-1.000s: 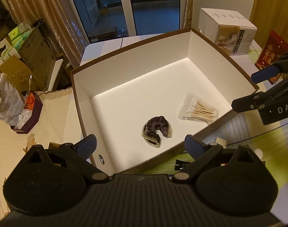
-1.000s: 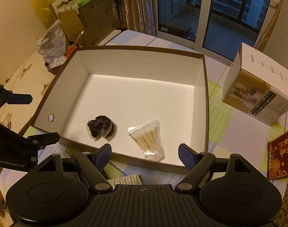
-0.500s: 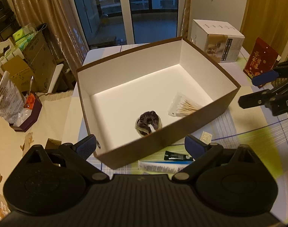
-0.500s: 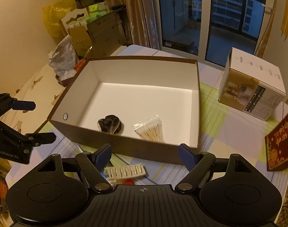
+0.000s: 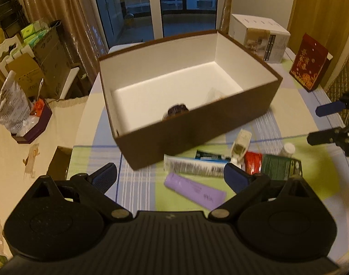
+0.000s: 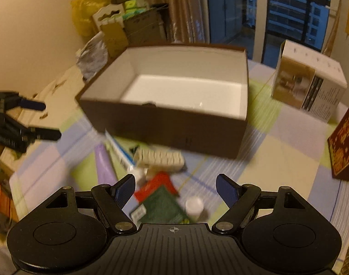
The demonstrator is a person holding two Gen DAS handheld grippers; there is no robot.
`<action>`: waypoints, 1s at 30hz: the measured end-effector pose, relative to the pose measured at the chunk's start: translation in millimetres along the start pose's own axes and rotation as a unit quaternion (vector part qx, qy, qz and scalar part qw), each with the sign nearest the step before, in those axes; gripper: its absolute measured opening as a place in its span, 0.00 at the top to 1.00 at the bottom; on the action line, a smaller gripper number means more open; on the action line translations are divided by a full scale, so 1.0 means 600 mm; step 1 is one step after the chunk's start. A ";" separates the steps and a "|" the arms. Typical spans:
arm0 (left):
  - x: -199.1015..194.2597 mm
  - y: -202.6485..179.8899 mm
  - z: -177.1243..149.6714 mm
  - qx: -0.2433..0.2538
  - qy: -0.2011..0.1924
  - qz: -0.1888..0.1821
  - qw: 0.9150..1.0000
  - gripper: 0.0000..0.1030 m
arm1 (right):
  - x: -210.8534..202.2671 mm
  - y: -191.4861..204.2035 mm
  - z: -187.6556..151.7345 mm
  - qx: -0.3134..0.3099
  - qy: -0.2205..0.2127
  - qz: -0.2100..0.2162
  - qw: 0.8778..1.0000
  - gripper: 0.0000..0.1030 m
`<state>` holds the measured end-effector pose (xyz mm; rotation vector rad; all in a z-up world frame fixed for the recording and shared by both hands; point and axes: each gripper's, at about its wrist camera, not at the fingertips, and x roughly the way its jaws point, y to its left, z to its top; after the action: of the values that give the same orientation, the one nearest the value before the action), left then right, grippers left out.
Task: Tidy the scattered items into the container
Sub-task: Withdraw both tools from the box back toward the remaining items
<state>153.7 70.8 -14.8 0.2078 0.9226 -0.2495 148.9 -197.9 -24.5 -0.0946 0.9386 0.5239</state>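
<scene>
Left wrist – both grippers (image 5: 169, 178) (image 6: 175, 189) agape, box (image 5: 197, 123) w/ scrunchie (image 5: 175, 111)

Checked table (image 5: 288, 105) — brown box (image 5: 197, 133); purple tube (image 5: 195, 191); white carton (image 5: 260, 37).

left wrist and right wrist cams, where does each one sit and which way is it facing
Left wrist: rides on the left gripper, looks forward and down over the table at the brown box and purple tube; own open fingers show, right gripper at the right edge.
Right wrist: rides on the right gripper, same heading; own open fingers show, left gripper at the left edge.
Shared: box, purple tube, green packet.
</scene>
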 end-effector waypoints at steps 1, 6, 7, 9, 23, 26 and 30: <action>0.000 0.000 -0.008 0.000 0.002 0.000 1.000 0.05 | 0.000 0.001 -0.010 -0.003 0.002 0.003 1.000 0.19; 0.005 -0.002 -0.046 -0.003 0.013 -0.002 1.000 0.05 | 0.003 0.008 -0.061 -0.026 0.012 0.024 0.999 0.19; 0.006 -0.003 -0.054 -0.005 0.014 -0.001 1.000 0.05 | 0.005 0.011 -0.071 -0.033 0.015 0.027 0.999 0.19; 0.009 -0.002 -0.070 -0.011 0.019 0.001 1.000 0.05 | 0.011 0.019 -0.089 -0.050 0.024 0.036 0.998 0.19; 0.025 0.027 -0.146 -0.073 0.070 0.004 0.995 0.05 | 0.068 0.085 -0.171 -0.252 0.044 0.039 0.966 0.19; 0.026 0.025 -0.152 -0.076 0.070 0.003 0.995 0.05 | 0.080 0.093 -0.177 -0.287 0.039 0.031 0.957 0.19; 0.028 0.022 -0.155 -0.080 0.071 -0.002 0.994 0.05 | 0.092 0.102 -0.184 -0.308 0.037 0.026 0.950 0.19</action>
<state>96.8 107.8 -82.4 0.0770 1.0797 -0.1648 64.6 -156.4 -124.8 -0.6584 0.8230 0.8545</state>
